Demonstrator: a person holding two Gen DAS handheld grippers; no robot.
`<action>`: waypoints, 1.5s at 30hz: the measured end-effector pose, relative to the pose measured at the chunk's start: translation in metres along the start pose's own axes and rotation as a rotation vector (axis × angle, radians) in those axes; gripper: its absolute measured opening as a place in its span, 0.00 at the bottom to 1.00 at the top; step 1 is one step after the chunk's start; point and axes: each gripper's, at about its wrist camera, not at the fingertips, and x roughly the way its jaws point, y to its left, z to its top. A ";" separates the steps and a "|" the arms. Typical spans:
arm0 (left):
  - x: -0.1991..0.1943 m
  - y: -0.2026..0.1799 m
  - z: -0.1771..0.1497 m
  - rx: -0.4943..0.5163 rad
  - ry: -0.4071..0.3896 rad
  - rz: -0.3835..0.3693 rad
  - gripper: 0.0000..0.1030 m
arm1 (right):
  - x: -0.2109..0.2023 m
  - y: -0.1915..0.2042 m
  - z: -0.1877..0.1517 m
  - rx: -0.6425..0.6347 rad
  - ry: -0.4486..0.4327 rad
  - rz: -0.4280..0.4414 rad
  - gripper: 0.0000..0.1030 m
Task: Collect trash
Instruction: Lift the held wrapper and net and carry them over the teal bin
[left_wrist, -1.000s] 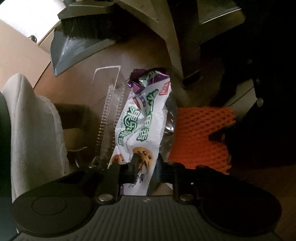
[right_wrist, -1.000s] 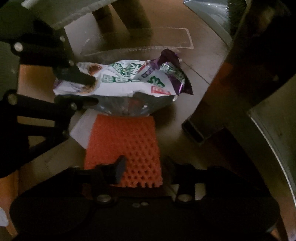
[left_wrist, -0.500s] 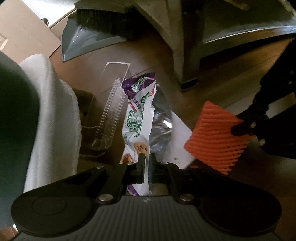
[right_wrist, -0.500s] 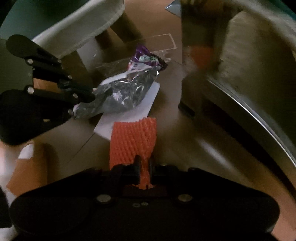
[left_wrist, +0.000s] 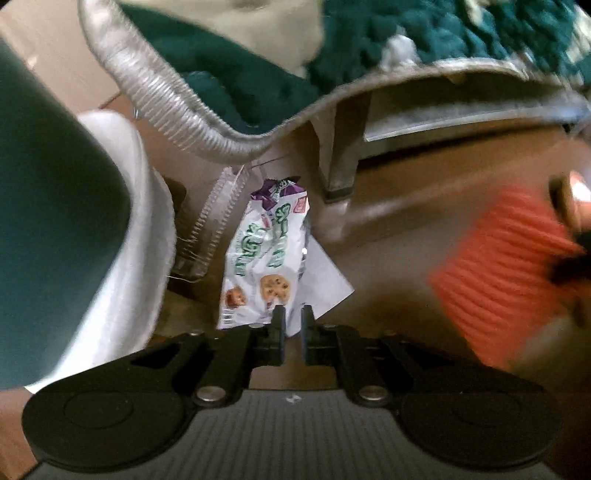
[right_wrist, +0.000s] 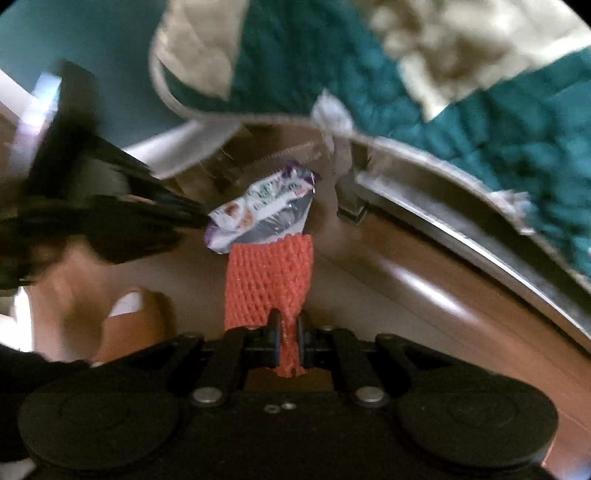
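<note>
Left claw (left_wrist: 291, 321) clamped on the wrapper's (left_wrist: 266, 254) bottom edge; wrapper hangs above the floor (left_wrist: 388, 266). Right claw (right_wrist: 286, 330) pinched on the orange net (right_wrist: 269, 280), also aloft. Views blurred. Hold both grips firm and carry level to whatever bin; none in view.

The floor (left_wrist: 388, 258) is smooth brown wood with a soft sheen. A white sheet of paper (left_wrist: 325, 280) lies flat on it, and just to its left a clear ribbed plastic tray (left_wrist: 210, 225) rests on the boards beside a white cushion edge (left_wrist: 147, 221). A metal furniture leg (left_wrist: 341, 173) stands on the floor behind them, its foot planted near the top of the paper. From the right wrist, the same leg (right_wrist: 351, 206) meets the boards under a curved metal rail (right_wrist: 461, 236).
</note>
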 end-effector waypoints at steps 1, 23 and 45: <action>0.004 0.001 0.002 -0.023 0.001 -0.017 0.17 | -0.013 0.002 -0.001 -0.005 -0.009 0.007 0.08; 0.123 -0.010 0.045 -0.063 -0.076 0.154 0.71 | 0.030 -0.014 0.007 0.058 0.105 0.114 0.08; 0.056 -0.004 0.026 -0.031 -0.096 0.053 0.11 | 0.024 -0.008 0.010 0.014 0.056 0.070 0.08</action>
